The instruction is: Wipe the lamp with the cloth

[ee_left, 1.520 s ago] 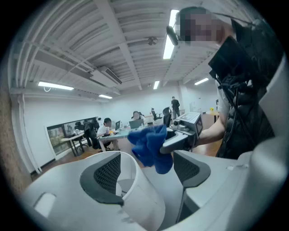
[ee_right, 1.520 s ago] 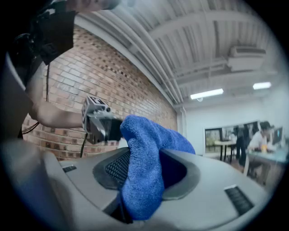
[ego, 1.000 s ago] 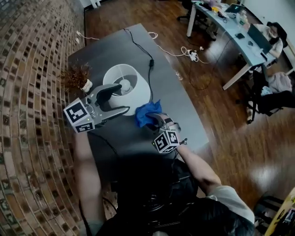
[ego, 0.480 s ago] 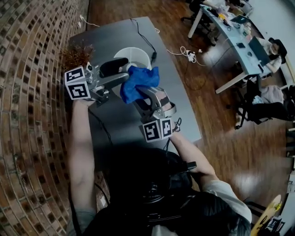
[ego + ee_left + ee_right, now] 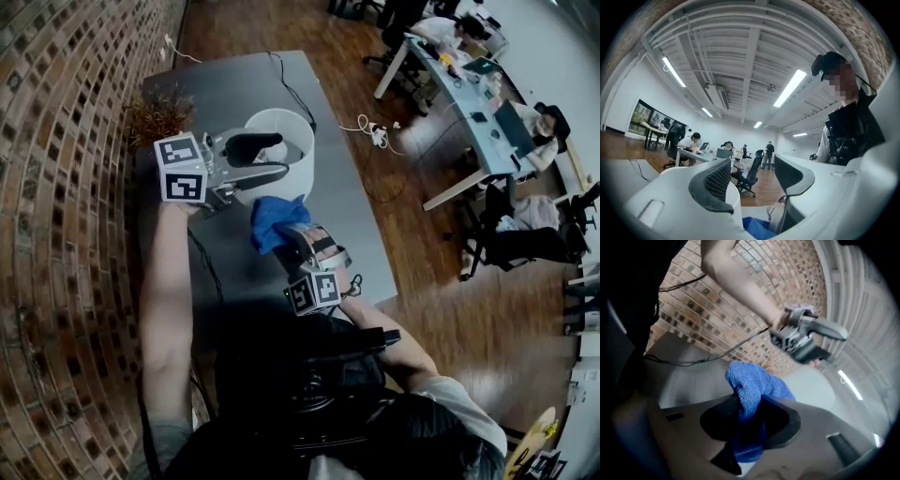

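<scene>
The white lamp shade (image 5: 292,141) stands on the dark grey table (image 5: 352,220). My left gripper (image 5: 265,157) straddles its near rim, one jaw inside and one outside. In the left gripper view the shade (image 5: 679,176) sits against the left pad, with a gap to the right pad. These jaws (image 5: 752,173) have just been closing but are open. My right gripper (image 5: 284,231) is shut on the bunched blue cloth (image 5: 272,220), just in front of the shade's near side. Its jaws (image 5: 747,420) have tightened a little, and the cloth (image 5: 754,385) bulges between them.
A dried plant (image 5: 155,112) stands left of the lamp by the brick wall (image 5: 56,234). The lamp's black cord (image 5: 291,89) runs to the table's far edge. Office desks (image 5: 469,84) with seated people are across the wooden floor on the right.
The right gripper carried the cloth up over the shade's near rim, then back down in front of it. The left gripper stayed at the rim, a little higher.
</scene>
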